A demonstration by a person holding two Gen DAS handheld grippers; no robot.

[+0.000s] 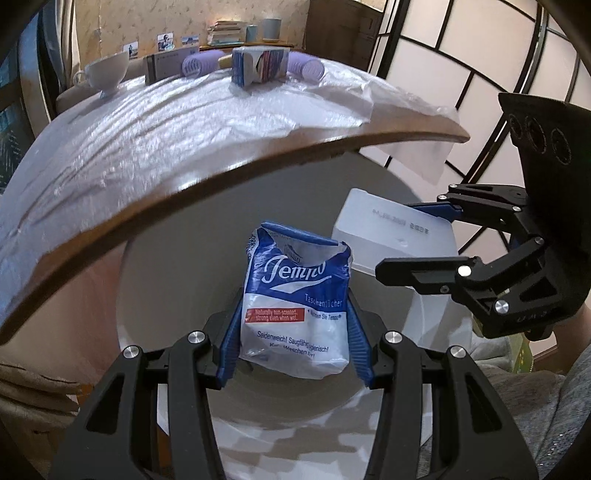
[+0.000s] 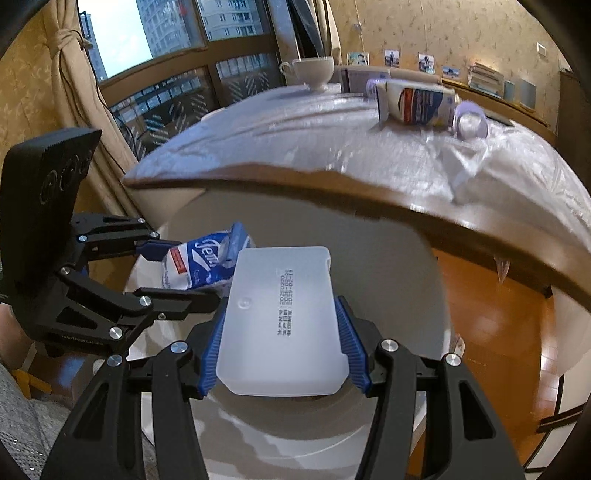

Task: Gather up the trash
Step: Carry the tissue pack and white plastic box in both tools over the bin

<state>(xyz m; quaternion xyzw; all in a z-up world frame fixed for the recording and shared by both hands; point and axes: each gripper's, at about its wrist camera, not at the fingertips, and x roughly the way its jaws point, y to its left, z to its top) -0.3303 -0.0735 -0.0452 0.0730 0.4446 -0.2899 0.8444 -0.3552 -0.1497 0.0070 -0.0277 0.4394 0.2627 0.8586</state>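
Left gripper [image 1: 295, 328] grips tissue pack [image 1: 295, 295] | window [image 2: 122, 33] right view only

Left gripper [image 1: 295, 332] clamped on the tissue pack [image 1: 295, 306], angled downward below the bench [image 1: 236, 155] edge. Right gripper [image 2: 282, 332] beside it, same downward tilt, blue fingers [image 2: 351, 347] pinching the white plastic box [image 2: 284, 317].

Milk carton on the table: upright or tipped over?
Tipped over. The right wrist view shows the milk carton lying on its side on the plastic-covered table, its long printed face sideways, a purple roll at its right end.
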